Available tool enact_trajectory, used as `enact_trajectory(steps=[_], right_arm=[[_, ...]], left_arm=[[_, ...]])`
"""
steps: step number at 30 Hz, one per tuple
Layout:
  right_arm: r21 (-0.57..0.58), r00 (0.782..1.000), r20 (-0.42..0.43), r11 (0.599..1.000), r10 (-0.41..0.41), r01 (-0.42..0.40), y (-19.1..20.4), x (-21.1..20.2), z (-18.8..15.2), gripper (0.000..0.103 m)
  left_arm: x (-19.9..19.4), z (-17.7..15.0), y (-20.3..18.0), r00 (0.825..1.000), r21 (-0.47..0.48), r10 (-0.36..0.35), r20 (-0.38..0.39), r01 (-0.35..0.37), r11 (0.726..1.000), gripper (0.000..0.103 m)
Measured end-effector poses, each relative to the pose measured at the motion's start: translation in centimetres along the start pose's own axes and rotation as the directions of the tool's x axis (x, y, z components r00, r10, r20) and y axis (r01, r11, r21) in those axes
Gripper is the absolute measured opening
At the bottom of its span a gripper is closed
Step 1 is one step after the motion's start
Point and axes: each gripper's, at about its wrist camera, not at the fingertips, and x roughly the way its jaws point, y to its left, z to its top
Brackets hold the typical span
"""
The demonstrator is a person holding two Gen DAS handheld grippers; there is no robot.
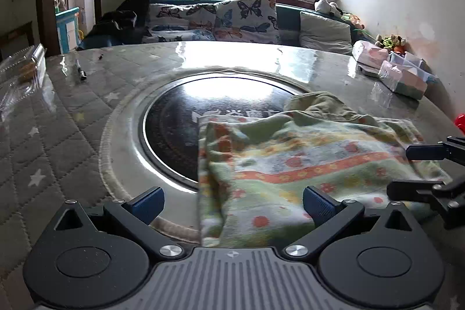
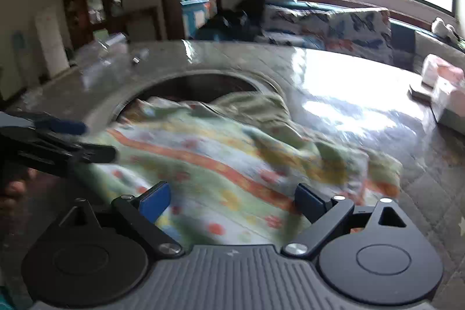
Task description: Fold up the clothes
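A flower-patterned garment (image 1: 305, 161) is spread in loose folds on the counter (image 1: 72, 112), partly laid over the dark round hotplate (image 1: 174, 121) set into its middle. The left tool (image 1: 232, 201) is held above the garment's near edge with jaws wide apart and nothing gripped. The right tool (image 2: 232, 201) is likewise seen spread wide over the cloth, empty.

The right wrist view is motion-blurred, smearing the garment's (image 2: 221, 153) print. A hand (image 2: 13, 191) at 9 o'clock is cut off by the edge.
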Motion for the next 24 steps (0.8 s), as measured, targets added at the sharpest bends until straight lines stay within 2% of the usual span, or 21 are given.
enact_trajectory(steps=[8,16,21,24], right_arm=[[0.003,1.0,0.007,1.0,-0.027,0.027,-0.6,-0.5,0.5,0.1],[-0.069,0.998,0.053,0.997,0.04,-0.036,2.4,-1.0,0.9,0.103],[-0.149,1.0,-0.013,0.989,0.019,-0.021,4.2,0.6,-0.2,0.103],[-0.139,1.0,0.005,0.99,0.017,-0.016,4.1,0.0,-0.2,0.103]], left_arm=[[-0.5,-0.1,1.0,1.0,0.001,0.027,-0.005,-0.027,1.0,0.103],[-1.8,-1.2,1.5,1.0,0.014,0.017,-0.003,-0.017,1.0,0.103],[-1.7,-1.3,1.6,1.0,0.019,0.012,-0.004,-0.012,1.0,0.103],[-1.8,-1.1,1.7,1.0,0.017,0.014,-0.012,-0.014,1.0,0.103]])
